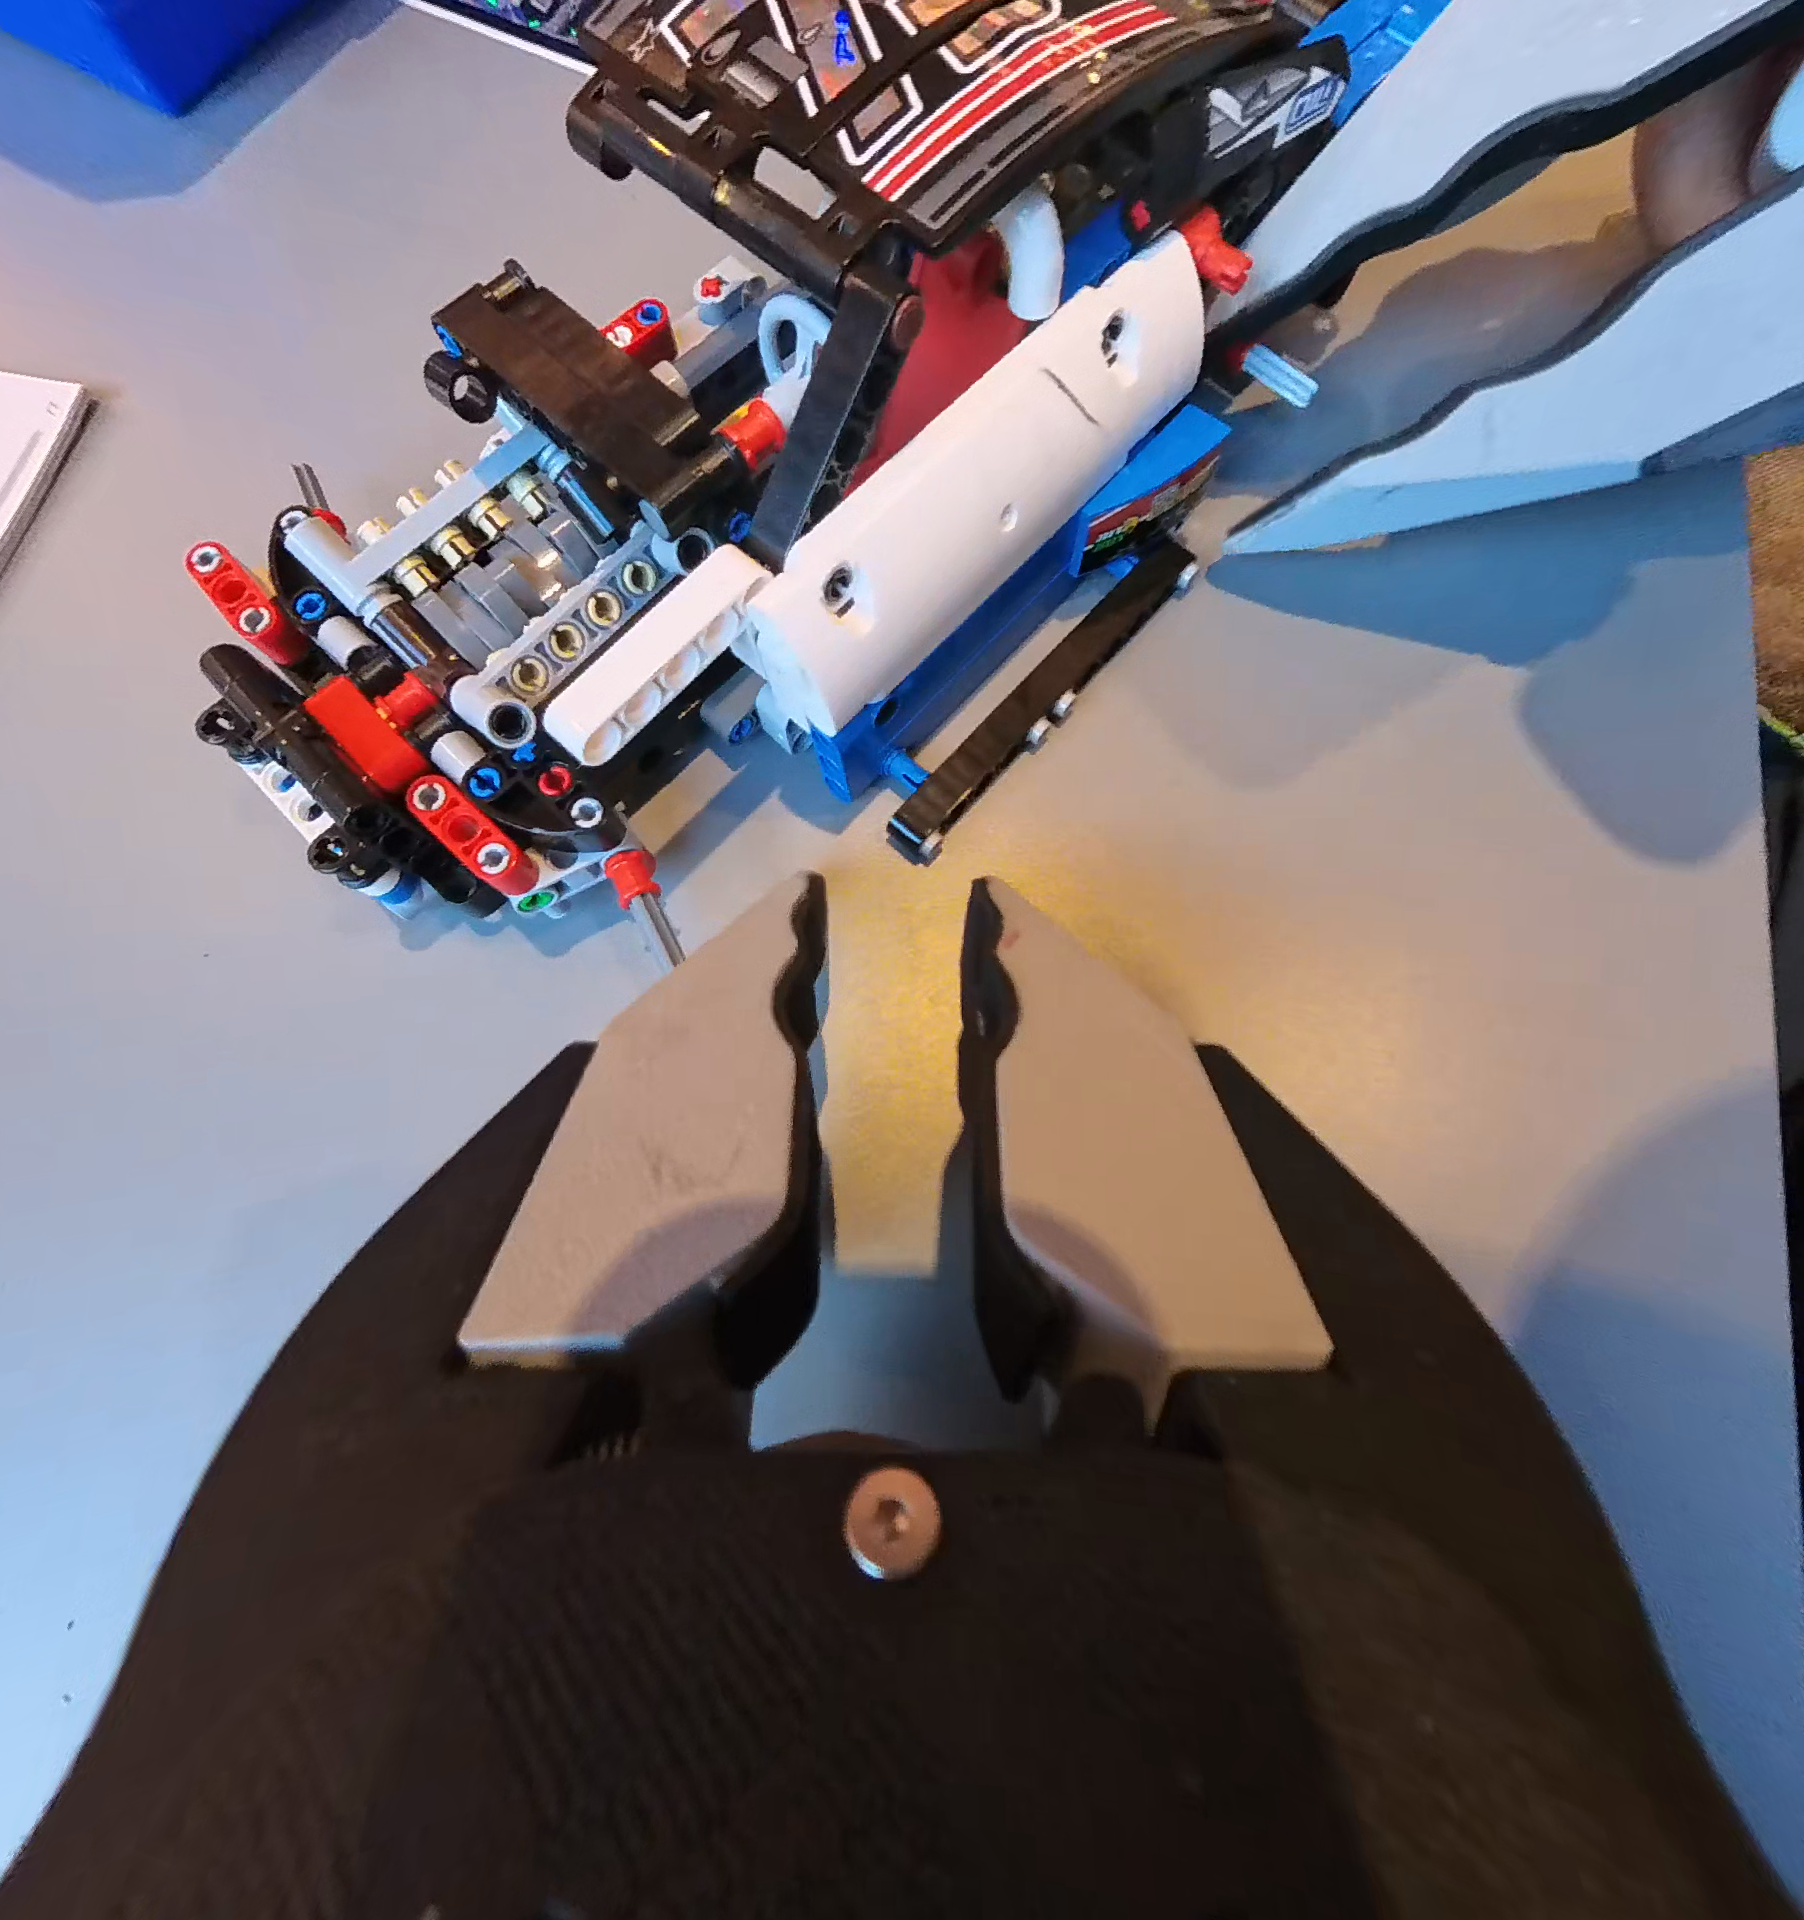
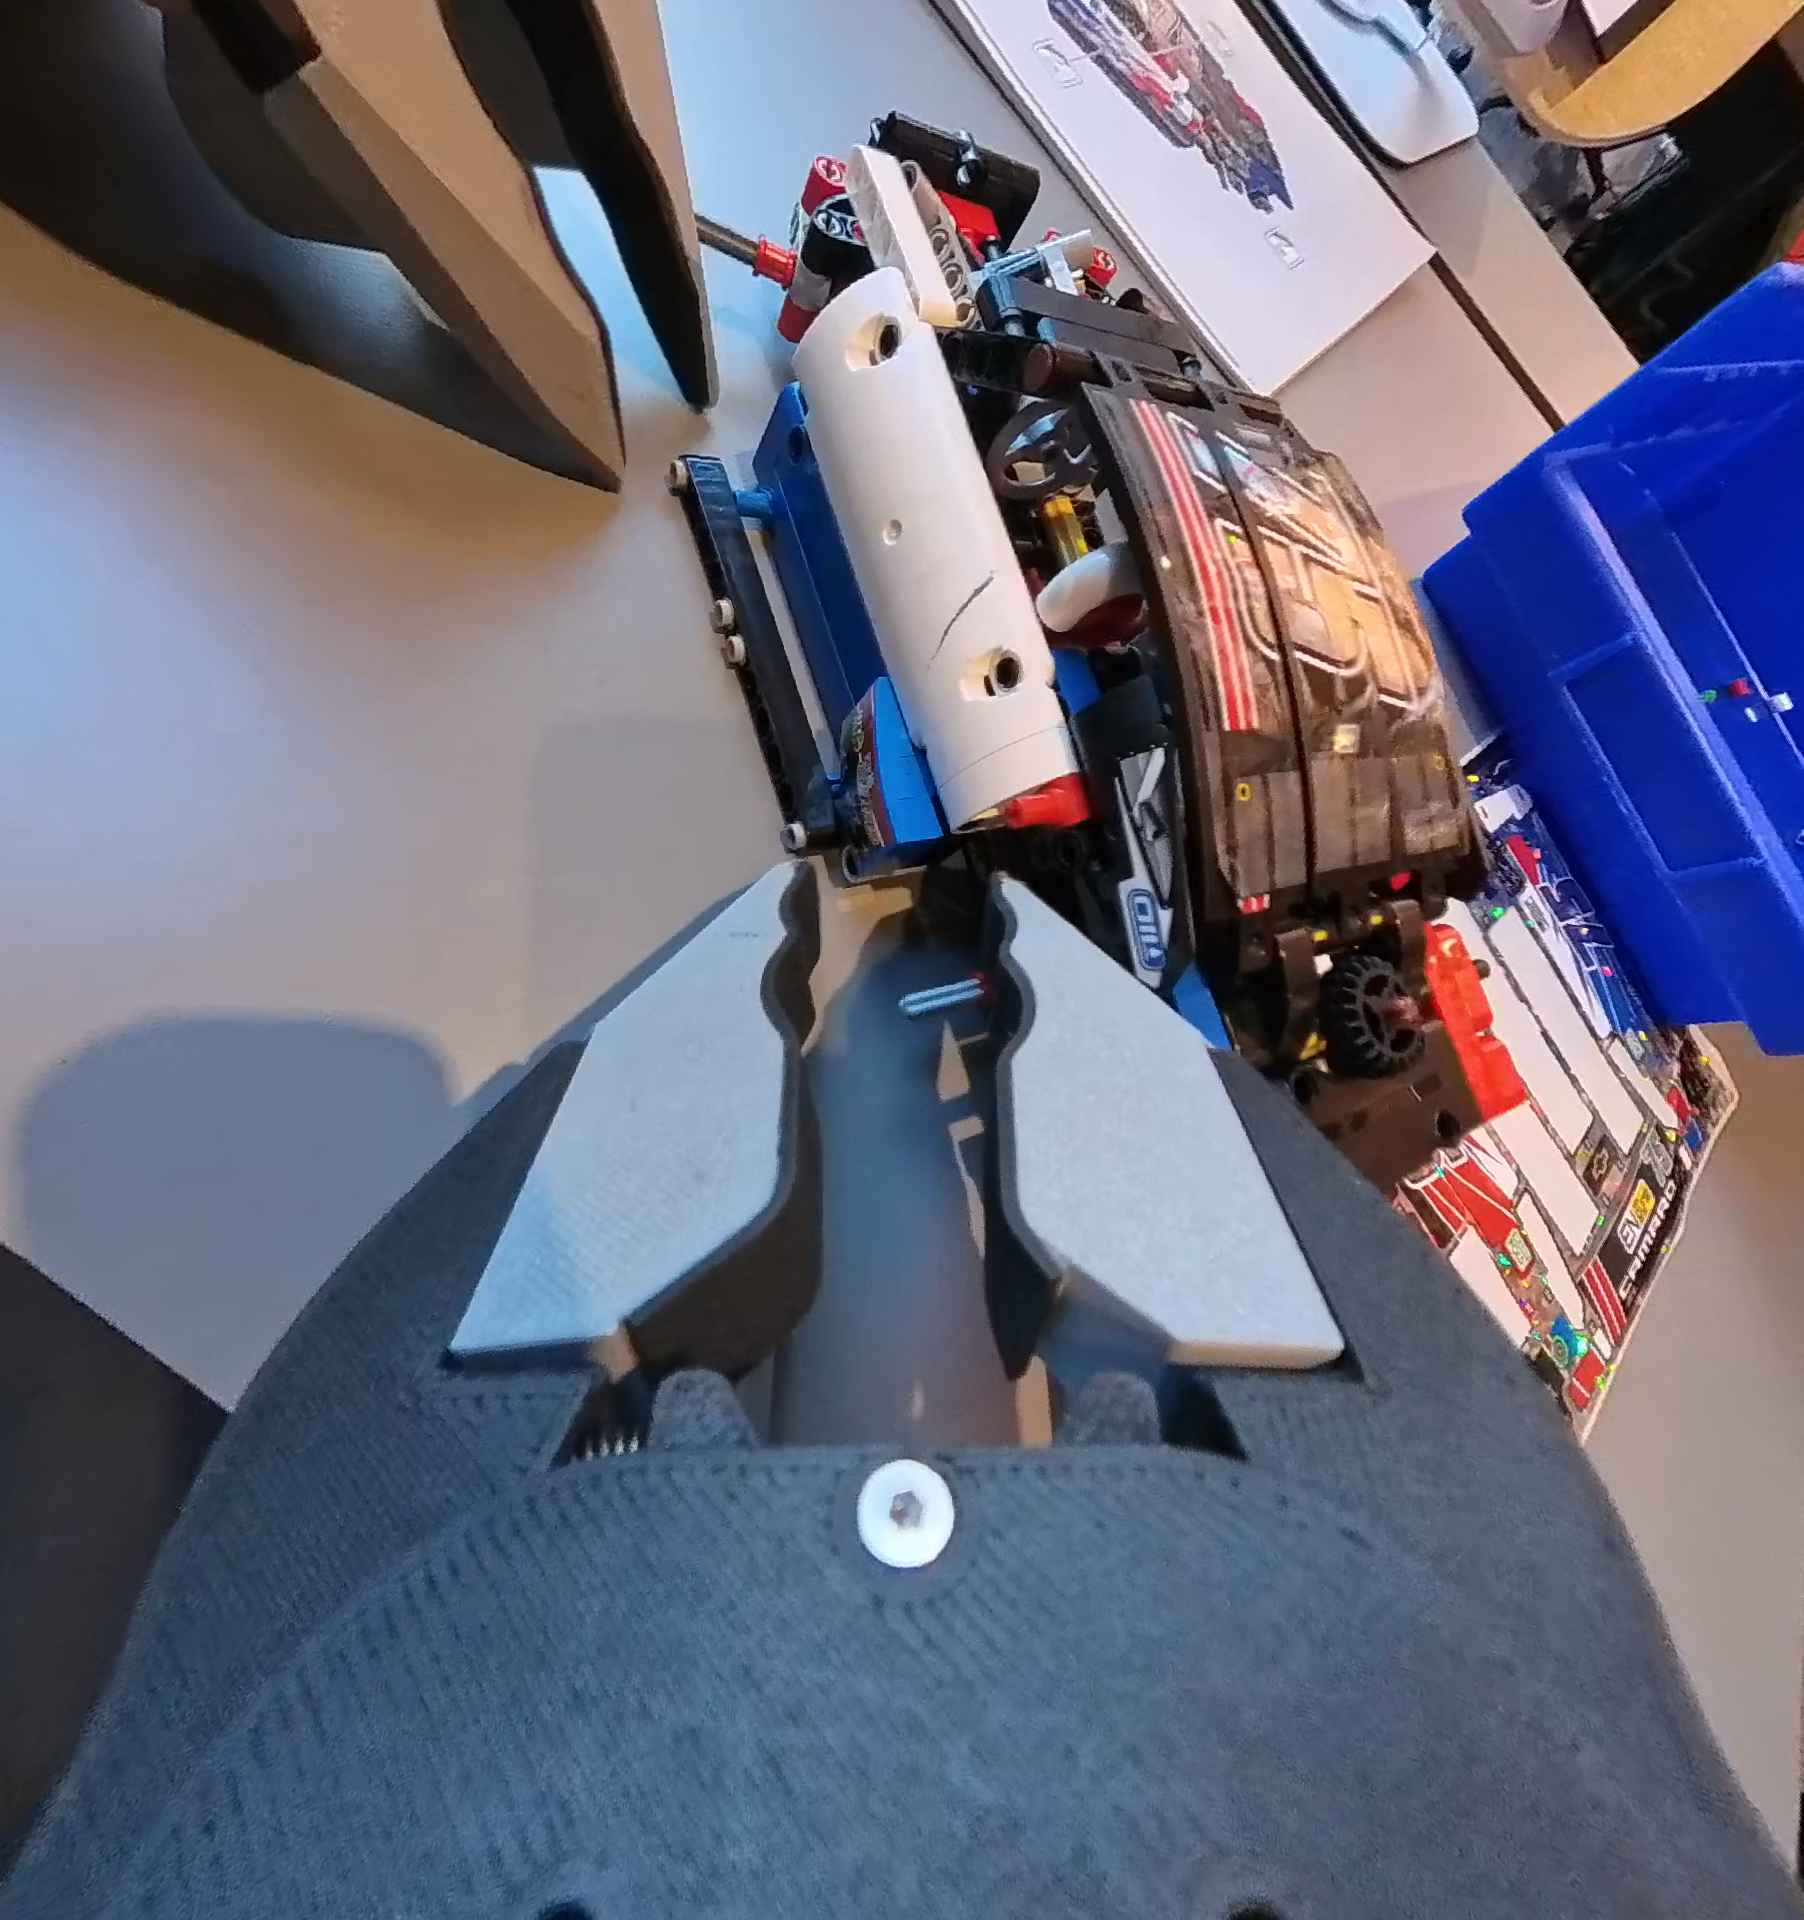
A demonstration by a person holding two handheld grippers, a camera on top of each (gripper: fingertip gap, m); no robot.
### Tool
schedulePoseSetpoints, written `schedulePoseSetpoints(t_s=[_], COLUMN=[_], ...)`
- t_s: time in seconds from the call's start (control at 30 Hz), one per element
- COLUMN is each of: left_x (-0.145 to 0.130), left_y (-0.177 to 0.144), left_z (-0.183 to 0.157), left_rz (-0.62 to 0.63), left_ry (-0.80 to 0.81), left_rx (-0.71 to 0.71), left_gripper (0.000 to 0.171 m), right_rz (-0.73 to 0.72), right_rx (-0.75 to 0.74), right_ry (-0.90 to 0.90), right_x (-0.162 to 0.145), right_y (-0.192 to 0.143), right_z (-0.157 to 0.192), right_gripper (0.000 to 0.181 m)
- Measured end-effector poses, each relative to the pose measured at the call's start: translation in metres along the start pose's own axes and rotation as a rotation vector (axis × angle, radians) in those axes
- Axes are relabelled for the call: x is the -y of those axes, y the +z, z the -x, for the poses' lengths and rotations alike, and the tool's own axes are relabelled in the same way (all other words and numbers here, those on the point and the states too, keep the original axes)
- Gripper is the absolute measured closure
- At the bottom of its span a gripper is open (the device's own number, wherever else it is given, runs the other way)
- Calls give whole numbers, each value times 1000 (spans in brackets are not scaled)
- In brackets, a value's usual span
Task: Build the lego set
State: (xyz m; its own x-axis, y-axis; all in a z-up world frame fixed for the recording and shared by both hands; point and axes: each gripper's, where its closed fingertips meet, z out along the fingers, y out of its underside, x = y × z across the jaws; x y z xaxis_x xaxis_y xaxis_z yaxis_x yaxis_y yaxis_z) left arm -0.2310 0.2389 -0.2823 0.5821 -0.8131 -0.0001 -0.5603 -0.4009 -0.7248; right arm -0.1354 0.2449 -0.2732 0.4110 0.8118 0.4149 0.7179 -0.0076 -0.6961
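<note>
**A:** Left wrist view: my left hand-held gripper point(image 1: 893, 904) hangs over bare worktop point(image 1: 1397, 935), fingers spread a little, holding nothing. The part-built lego car point(image 1: 773, 499) lies ahead of the tips and to their left, engine end nearest me, white side panel point(image 1: 981, 499) facing up. A black beam point(image 1: 1043, 696) on blue pins runs along the near edge, just ahead of my fingertips.

**B:** And the right one?

**A:** My right hand-held gripper point(image 2: 903, 904) is parted too, nothing pinched. Its tips sit at the rear end of the car, just short of the blue block. A small grey axle stub point(image 2: 942, 1000) shows between the fingers; I cannot tell whether it belongs to the car or lies loose.

**B:** Step in hand?

**A:** My reading: steady the car before adding the next part. Advice to self: grip the blue frame under the white panel, not the stickered black roof point(image 2: 1293, 644), which looks hinged and likely to flex. Left should brace the engine end so the model does not slide on the smooth worktop.

**B:** Parts supply?

**A:** Blue bin point(image 2: 1656, 644) to the right of the right gripper, beyond the car; sticker sheet point(image 2: 1563, 1226) under the car's rear; instruction sheet point(image 2: 1189, 156) far ahead.
</note>
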Motion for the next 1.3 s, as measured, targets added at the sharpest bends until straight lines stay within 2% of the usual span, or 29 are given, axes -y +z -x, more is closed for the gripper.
schedulePoseSetpoints(t_s=[0.27,0.43,0.73,0.9,1.1,1.3], left_x=[4,4,4,4,16,40], left_y=[4,5,4,2,-9,-33], left_z=[-6,-7,-5,-5,-8,-3], left_rz=[1,1,1,-5,-114,-338], left_ry=[19,18,17,14,13,23], left_rx=[-18,-25,-9,-14,-52,-49], left_gripper=[161,165,162,151,137,125], right_rz=[22,27,28,7,-104,-366], right_rx=[-5,-4,-1,-2,-20,-25], right_ry=[-20,-28,-40,-67,-127,-23], right_x=[-2,-2,-2,0,12,39], right_y=[3,4,4,3,-7,-38], right_z=[2,3,4,5,6,-4], right_gripper=[150,157,160,160,162,168])
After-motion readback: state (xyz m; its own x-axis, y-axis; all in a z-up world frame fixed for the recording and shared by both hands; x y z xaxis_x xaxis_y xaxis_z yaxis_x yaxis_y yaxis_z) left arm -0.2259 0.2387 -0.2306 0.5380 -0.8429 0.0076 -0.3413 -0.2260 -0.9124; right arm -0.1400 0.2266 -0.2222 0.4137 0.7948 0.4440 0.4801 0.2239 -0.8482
